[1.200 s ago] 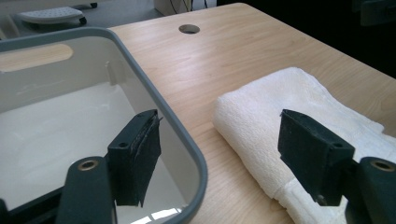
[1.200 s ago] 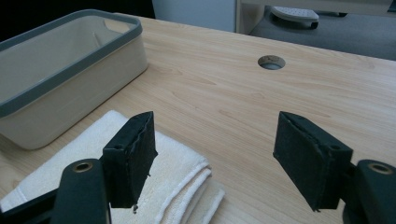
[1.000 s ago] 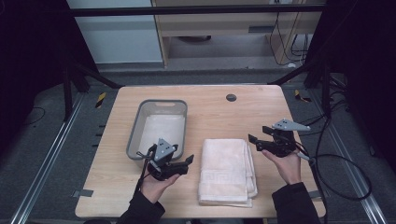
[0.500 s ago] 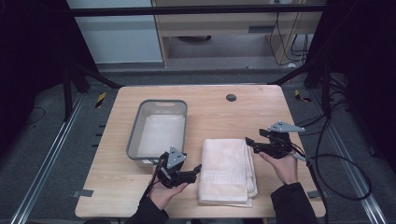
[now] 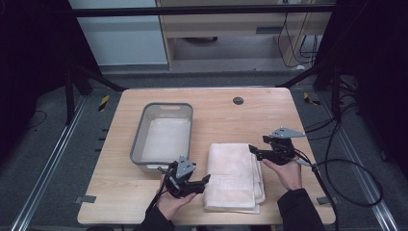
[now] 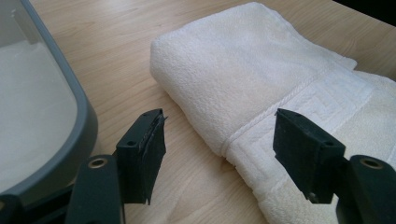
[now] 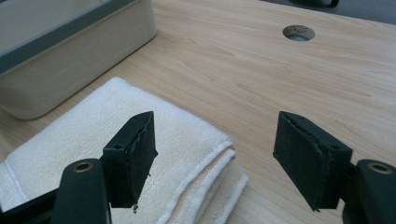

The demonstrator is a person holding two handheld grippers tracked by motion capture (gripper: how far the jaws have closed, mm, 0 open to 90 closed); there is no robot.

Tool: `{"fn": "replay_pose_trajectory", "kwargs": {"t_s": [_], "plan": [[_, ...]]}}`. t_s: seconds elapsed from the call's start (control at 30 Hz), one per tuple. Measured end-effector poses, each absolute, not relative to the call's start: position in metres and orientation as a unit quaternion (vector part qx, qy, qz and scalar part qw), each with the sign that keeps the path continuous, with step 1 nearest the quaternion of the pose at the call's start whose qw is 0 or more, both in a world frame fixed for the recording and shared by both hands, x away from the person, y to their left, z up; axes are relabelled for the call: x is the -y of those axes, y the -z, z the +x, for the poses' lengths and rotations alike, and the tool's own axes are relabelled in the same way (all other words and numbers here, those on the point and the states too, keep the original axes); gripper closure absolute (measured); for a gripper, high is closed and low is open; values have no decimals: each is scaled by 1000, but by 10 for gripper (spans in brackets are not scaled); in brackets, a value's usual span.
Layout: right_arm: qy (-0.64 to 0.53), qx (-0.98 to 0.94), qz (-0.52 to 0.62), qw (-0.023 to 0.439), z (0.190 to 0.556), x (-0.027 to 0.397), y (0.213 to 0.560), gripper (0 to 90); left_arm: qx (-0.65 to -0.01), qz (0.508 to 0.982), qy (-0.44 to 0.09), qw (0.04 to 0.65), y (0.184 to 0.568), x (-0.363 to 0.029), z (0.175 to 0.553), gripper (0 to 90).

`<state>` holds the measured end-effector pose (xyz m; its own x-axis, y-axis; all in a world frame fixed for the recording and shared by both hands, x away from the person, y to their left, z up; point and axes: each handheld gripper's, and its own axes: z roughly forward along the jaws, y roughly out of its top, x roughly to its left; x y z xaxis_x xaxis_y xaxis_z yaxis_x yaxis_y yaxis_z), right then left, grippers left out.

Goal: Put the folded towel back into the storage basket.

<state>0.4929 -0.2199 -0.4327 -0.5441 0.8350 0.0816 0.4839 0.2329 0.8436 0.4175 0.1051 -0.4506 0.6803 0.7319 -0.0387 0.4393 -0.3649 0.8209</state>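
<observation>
Both grippers gape wide beside the folded white towel (image 5: 234, 174) at lower centre, left gripper (image 5: 206, 181) at its left edge, right gripper (image 5: 252, 150) at its upper right.

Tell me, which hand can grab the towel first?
Probably the left. The left gripper has its jaws open right at the folded white towel's near edge, low over the table. The right gripper, also open, sits at the towel's far corner, seemingly higher above it.

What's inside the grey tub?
The grey tub looks empty: its pale floor shows bare in the high view. The strip of floor along its near wall is hidden by the rim and the left gripper.
</observation>
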Motion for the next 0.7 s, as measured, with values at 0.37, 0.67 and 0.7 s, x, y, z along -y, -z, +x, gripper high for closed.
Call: {"fn": "replay_pose_trajectory", "kwargs": {"t_s": [0.37, 0.67, 0.7], "plan": [[-435, -765, 440, 178, 498, 214, 447, 304, -355, 821, -159, 417, 461, -96, 415, 329], [-414, -772, 451, 171, 503, 213, 461, 298, -352, 831, -150, 402, 471, -88, 416, 308], [-414, -773, 449, 170, 503, 212, 463, 296, -353, 832, -149, 401, 472, -88, 416, 303]]}}
